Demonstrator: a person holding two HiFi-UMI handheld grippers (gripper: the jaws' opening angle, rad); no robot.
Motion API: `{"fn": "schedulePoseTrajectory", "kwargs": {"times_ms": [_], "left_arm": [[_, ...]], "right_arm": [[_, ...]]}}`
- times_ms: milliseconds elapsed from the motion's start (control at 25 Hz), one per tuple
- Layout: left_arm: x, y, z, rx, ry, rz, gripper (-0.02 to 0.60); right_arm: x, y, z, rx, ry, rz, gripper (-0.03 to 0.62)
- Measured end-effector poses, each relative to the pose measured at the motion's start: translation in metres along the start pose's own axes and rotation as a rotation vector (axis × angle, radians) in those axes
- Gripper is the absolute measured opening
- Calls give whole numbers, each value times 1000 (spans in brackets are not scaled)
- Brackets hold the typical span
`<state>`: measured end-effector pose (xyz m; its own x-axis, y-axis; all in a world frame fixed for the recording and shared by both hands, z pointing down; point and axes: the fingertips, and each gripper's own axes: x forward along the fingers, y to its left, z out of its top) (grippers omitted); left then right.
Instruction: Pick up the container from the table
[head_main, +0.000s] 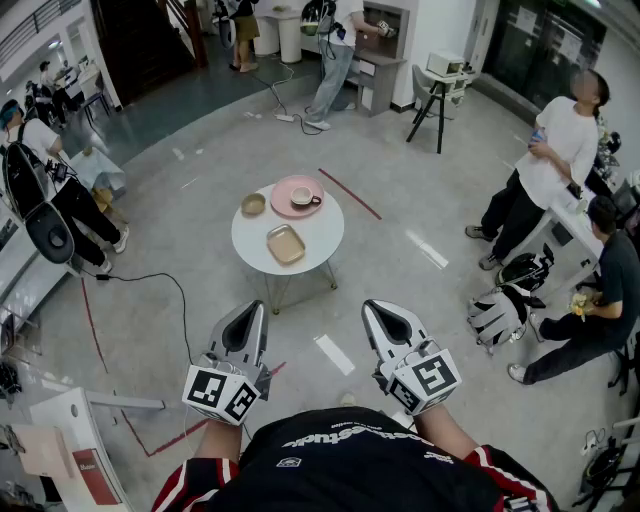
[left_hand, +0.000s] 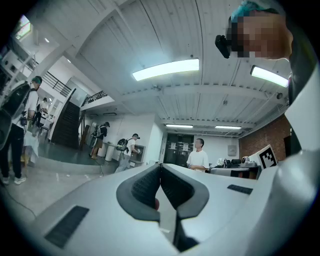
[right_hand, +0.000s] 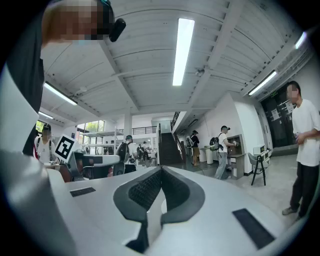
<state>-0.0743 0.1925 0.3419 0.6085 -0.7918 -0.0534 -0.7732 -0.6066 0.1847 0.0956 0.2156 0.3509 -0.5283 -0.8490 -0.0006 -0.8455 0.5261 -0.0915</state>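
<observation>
Head view puts the round white table (head_main: 325, 238) ahead of you on the grey floor, well apart from both claws. The tan rectangular container (head_main: 286, 244) lies flat near the table's front edge. Behind it sit a small bowl (head_main: 254, 204) and a pink plate (head_main: 283, 189) with a cup (head_main: 302, 198) on it. You hold your left claw (head_main: 251, 309) and right claw (head_main: 377, 308) close to your body, pointing level toward the table. Each gripper view shows its jaws pressed together at the tips with nothing between them.
</observation>
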Motion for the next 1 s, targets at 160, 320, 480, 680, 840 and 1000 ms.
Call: {"fn": "schedulePoseTrajectory", "kwargs": {"times_ms": [160,320,480,680,840,1000], "left_arm": [[1,-1,-1,2,2,1,25],[1,-2,-3,-3,8,4,25],[1,-1,-4,-3,9,6,25],[2,-2,-6,-8,8,16,25],[4,-4,-7,0,10,27,25],[6,-4,-6,13,20,42,25]], "right_arm": [[-1,-2,-1,2,-2,-4,15],[-2,-3,-2,5,1,-2,15],[0,-2,-4,-1,3,7,15],[1,-6,-1,1,-12,10,15],[1,-11,-2,3,-8,10,15],[2,-14,-2,11,-17,18,17]]}}
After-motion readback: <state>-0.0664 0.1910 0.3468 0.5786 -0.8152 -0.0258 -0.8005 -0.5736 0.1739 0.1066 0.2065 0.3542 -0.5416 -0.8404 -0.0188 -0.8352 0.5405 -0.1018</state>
